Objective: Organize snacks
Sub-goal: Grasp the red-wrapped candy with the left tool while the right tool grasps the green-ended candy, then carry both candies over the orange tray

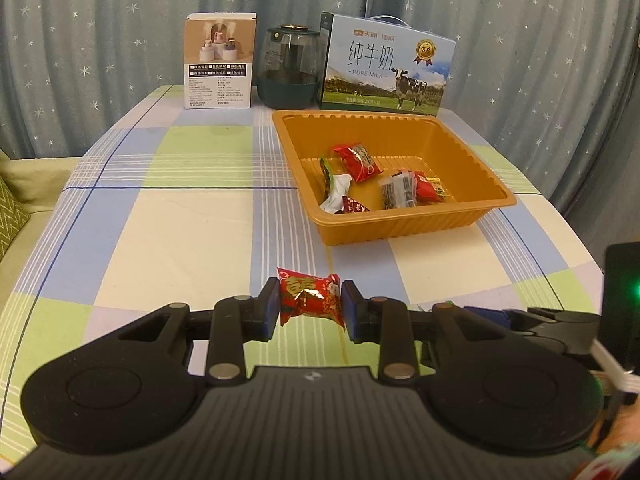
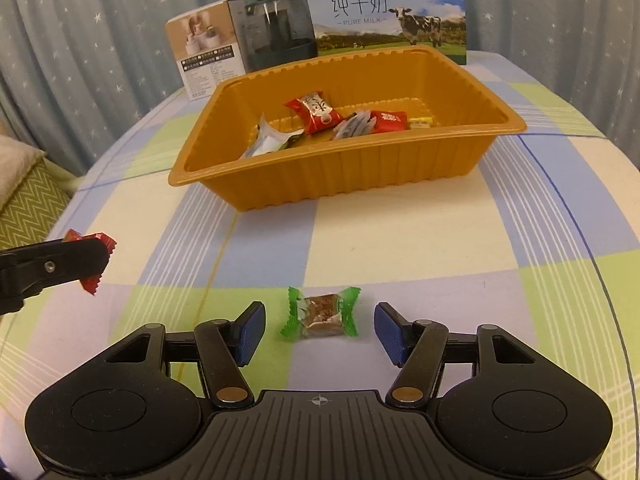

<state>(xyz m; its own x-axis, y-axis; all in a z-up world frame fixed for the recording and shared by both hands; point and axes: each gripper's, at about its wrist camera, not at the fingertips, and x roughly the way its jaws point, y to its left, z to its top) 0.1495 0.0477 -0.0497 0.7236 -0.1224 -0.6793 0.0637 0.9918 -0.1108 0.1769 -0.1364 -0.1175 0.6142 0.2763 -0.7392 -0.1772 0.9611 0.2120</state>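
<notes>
We work over a checked tablecloth (image 2: 360,240) before star-dotted curtains (image 1: 100,40). Our left gripper (image 1: 310,306) clamps a red foil candy (image 1: 310,300) above the cloth, short of the orange tray (image 2: 340,176). Our right gripper (image 2: 320,330) stands spread around a green-wrapped candy (image 2: 322,312) lying on the cloth.

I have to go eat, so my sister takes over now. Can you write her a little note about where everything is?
Left hand-held gripper: shut on the red candy, held above the tablecloth.
Right hand-held gripper: open, with the green-wrapped candy lying on the cloth between its pads, not yet touched.
Done: several snacks already lie in the orange tray.
Left: drop the red candy in the tray, then grab the green one and add it too.
</notes>
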